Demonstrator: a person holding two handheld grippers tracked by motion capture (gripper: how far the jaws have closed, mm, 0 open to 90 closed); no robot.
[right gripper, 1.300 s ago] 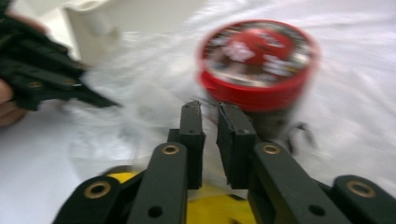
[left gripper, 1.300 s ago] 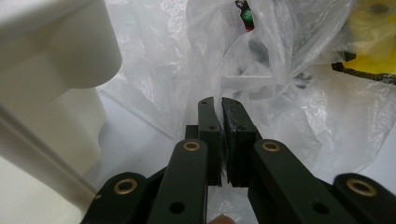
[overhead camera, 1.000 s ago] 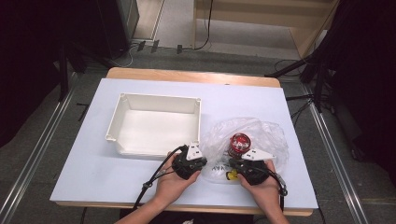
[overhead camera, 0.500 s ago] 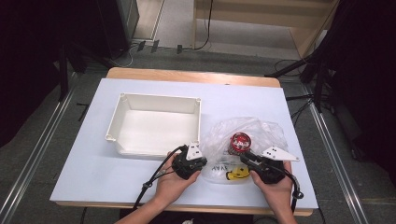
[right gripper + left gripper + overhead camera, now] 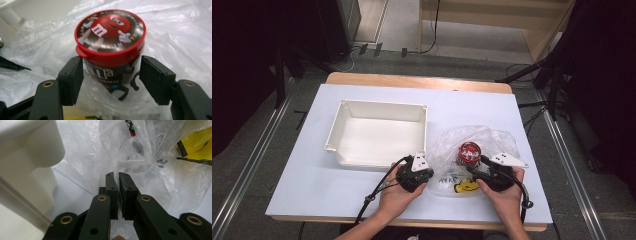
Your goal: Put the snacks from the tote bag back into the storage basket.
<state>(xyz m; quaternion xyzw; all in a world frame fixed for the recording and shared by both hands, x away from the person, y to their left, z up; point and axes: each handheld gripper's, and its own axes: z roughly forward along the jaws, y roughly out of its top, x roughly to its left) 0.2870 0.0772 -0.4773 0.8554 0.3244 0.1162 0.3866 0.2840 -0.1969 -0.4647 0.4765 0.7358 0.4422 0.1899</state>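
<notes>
Jar (image 5: 110, 47) in plastic bag (image 5: 492, 142) between right tool's (image 5: 111, 77) just-opening jaws; left tool (image 5: 117, 180) pinching bag; white bin (image 5: 377, 135) nearby.

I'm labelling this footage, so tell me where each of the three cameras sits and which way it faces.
High view: above the person's side, looking forward and down on the table; both hands, left gripper and right gripper show.
Left gripper view: rides the left gripper, facing the plastic bag; its shut jaws pinch the film.
Right gripper view: rides the right gripper, facing the candy jar; jaws just opening, either side of it.
Shared: bag, white bin.
</notes>
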